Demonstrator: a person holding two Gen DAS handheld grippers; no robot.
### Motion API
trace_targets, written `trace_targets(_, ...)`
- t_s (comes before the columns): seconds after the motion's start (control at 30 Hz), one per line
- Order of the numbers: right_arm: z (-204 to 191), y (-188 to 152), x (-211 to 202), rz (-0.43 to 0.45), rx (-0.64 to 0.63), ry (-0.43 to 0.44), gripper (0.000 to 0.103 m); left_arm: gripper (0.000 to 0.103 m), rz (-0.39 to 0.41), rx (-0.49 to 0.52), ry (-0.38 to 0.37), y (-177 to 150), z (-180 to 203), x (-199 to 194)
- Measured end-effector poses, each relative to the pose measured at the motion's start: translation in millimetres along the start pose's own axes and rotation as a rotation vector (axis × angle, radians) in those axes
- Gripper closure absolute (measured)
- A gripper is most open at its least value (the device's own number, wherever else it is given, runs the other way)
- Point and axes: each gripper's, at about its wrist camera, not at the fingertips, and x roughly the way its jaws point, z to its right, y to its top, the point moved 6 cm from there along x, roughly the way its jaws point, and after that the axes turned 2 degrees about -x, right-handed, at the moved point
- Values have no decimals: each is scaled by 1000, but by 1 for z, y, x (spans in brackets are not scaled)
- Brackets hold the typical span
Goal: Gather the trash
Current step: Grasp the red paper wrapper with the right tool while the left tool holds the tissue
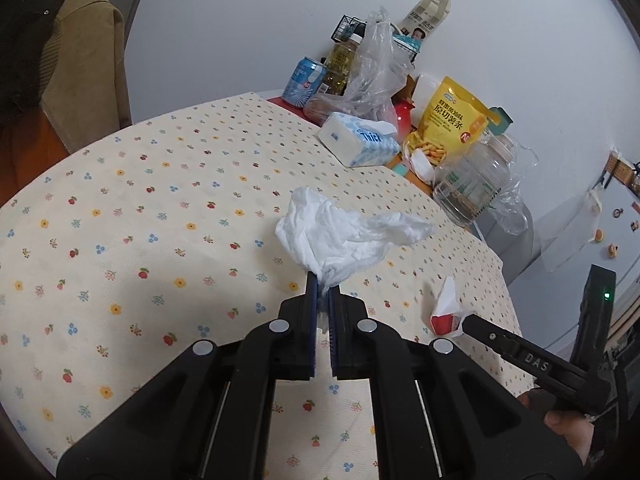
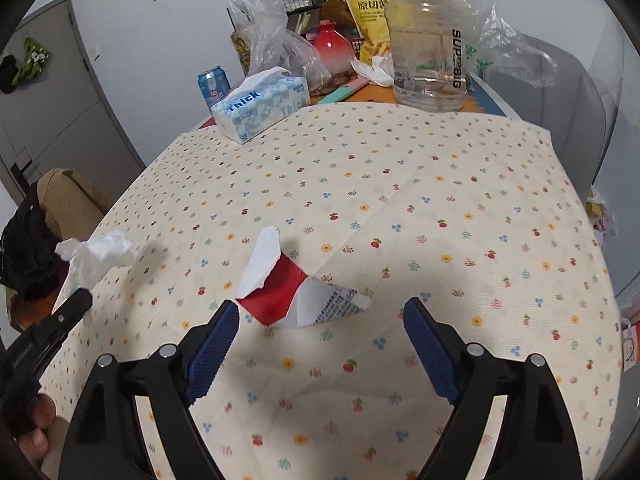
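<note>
The tissue [image 1: 344, 236], a crumpled white wad, is pinched at its lower end in the left gripper [image 1: 323, 300], whose jaws are closed tight on it and hold it above the flowered counter [image 1: 140, 208]. The left view shows that grip close up; the right view catches the same tissue [image 2: 98, 256] only from the side, at the far left edge, sticking out past the black tip of the left gripper [image 2: 74, 304].

The wrapper [image 2: 280, 288], torn red and white paper with a printed flap, lies flat on the counter [image 2: 440, 184]. In the right view it sits just ahead of the right gripper [image 2: 320, 316], whose jaws stand wide apart with nothing between the pads; the left blue pad is close beside the wrapper's red corner. In the left view the wrapper [image 1: 444, 308] is small, low on the right, with a black finger of the right gripper [image 1: 520, 354] right at it; whether they touch cannot be told.

At the counter's far edge stand a tissue pack [image 2: 260, 104], a blue can [image 2: 214, 84], a clear jug [image 2: 426, 48], a yellow snack bag [image 2: 370, 4], a red vase [image 2: 332, 46] and loose plastic bags [image 2: 272, 36]. Only the right view shows the jug's lettering and a grey door [image 2: 52, 92]; only the left view shows a fridge with magnets [image 1: 608, 220].
</note>
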Motion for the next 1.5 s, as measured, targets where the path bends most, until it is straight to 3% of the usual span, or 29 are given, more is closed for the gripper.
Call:
trace_targets(0.1, -1, 1, 9, -7, 13, 7, 32, 97, -11, -14, -6, -2, -2, 1)
trace_targets(0.13, -2, 0, 12, -20, 18, 23, 48, 97, -13, -15, -7, -2, -3, 2)
trace_targets(0.17, -3, -2, 15, -38, 20, 32, 76, 97, -14, -14, -8, -2, -2, 2)
trace_targets(0.27, -8, -6, 6, -32, 0, 51, 90, 97, -14, -6, -8, -3, -1, 2)
trace_targets(0.57, -11, -30, -44, -8, -13, 63, 92, 97, -18, 23, 1, -11, 5, -8)
trace_targets(0.87, -1, -49, -110, 67, 35, 73, 92, 97, -39, 75, -33, -39, 43, -47)
trace_targets(1.0, 16, -65, -142, 101, 91, 70, 92, 97, -60, 41, -60, -54, 56, -66)
trace_targets(1.23, 56, -95, -181, 118, 183, 51, 92, 97, -51, 109, -119, -70, 98, -94)
trace_targets(1.5, 96, -117, -214, 146, 215, 1, 91, 97, -83, 189, -170, -92, 144, -99)
